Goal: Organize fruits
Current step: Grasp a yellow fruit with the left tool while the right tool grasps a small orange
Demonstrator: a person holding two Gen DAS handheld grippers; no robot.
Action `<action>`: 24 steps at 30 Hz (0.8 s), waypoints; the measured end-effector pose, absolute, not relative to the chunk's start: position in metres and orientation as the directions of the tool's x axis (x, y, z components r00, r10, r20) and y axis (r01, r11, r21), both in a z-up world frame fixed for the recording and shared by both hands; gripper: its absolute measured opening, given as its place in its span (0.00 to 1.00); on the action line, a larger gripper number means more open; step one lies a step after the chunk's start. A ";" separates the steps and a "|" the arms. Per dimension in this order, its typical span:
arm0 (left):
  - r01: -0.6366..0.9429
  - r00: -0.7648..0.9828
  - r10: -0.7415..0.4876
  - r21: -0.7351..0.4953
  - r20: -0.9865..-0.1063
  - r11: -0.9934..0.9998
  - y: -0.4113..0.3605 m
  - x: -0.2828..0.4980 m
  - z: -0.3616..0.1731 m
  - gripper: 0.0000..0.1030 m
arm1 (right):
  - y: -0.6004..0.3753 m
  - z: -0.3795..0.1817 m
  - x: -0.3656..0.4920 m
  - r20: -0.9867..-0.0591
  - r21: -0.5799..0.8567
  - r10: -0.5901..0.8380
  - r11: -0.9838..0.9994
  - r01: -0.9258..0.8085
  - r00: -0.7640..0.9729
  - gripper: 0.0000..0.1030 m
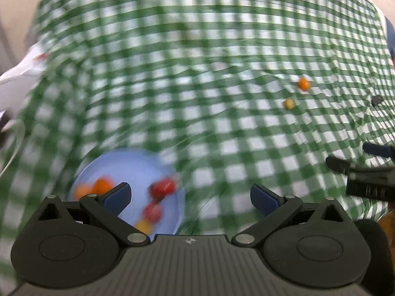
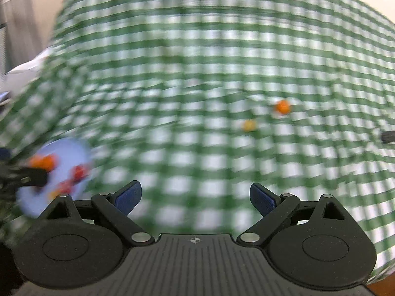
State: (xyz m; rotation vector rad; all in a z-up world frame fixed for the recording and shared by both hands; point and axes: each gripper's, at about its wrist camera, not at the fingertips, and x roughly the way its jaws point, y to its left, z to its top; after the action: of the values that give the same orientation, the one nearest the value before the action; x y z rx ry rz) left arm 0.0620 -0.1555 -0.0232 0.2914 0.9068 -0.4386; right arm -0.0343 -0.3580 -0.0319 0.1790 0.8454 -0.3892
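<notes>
Both views are blurred by motion. A light blue plate [image 1: 128, 165] [image 2: 66, 151] lies on the green checked cloth and holds several small fruits: orange ones [image 1: 100, 186] [image 2: 44, 161], red ones [image 1: 163, 187] [image 2: 79, 172] and a yellow one [image 1: 143, 225]. Two loose fruits lie apart to the right: an orange one [image 1: 303, 83] [image 2: 282, 106] and a yellow one [image 1: 289, 103] [image 2: 249, 125]. My left gripper [image 1: 190, 196] is open and empty, its left finger over the plate's near rim. My right gripper [image 2: 196, 197] is open and empty over bare cloth, right of the plate.
The green and white checked cloth [image 1: 222, 135] [image 2: 197, 148] is wrinkled around the loose fruits. A small dark object [image 1: 376, 100] [image 2: 388, 137] lies at the far right. White things [image 1: 17, 81] sit at the left edge. The other gripper [image 1: 365, 172] shows at the right.
</notes>
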 end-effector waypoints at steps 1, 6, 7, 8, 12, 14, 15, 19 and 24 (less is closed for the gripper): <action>0.504 0.533 -0.260 0.055 -0.805 0.862 -0.171 0.070 -0.025 1.00 | -0.376 -0.035 -0.032 -0.747 -0.011 -0.289 0.906 0.424 0.598 0.92; 0.629 0.509 -0.372 0.040 -0.776 0.776 -0.259 0.108 -0.047 1.00 | -0.471 -0.057 -0.002 -0.701 -0.019 -0.374 0.861 0.508 0.608 0.90; 0.655 0.506 -0.390 0.048 -0.770 0.754 -0.277 0.114 -0.054 1.00 | -0.490 -0.064 0.008 -0.692 -0.023 -0.379 0.862 0.506 0.614 0.85; 0.683 0.498 -0.413 0.052 -0.762 0.728 -0.295 0.121 -0.061 1.00 | -0.504 -0.072 0.017 -0.686 -0.027 -0.377 0.868 0.496 0.622 0.76; 0.763 0.479 -0.475 0.084 -0.738 0.640 -0.362 0.144 -0.094 1.00 | -0.559 -0.113 0.057 -0.696 -0.028 -0.349 0.886 0.462 0.627 0.67; 0.783 0.461 -0.480 0.089 -0.746 0.615 -0.388 0.157 -0.112 1.00 | -0.581 -0.134 0.075 -0.709 -0.005 -0.326 0.890 0.457 0.626 0.63; 0.790 0.452 -0.480 0.087 -0.752 0.606 -0.398 0.163 -0.121 0.99 | -0.589 -0.143 0.083 -0.714 0.006 -0.313 0.891 0.453 0.627 0.62; 0.823 0.410 -0.485 0.084 -0.773 0.562 -0.428 0.179 -0.149 0.87 | -0.606 -0.168 0.110 -0.720 0.027 -0.277 0.905 0.425 0.636 0.62; 0.847 0.379 -0.492 0.080 -0.783 0.525 -0.450 0.191 -0.168 0.67 | -0.618 -0.187 0.128 -0.722 0.037 -0.261 0.910 0.412 0.641 0.62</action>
State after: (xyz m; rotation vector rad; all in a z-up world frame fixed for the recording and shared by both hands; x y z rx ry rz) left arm 0.1907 -0.4497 -0.1683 0.5244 0.7819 -0.9071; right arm 0.1277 -0.6182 -0.1872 0.2058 0.7872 -0.3865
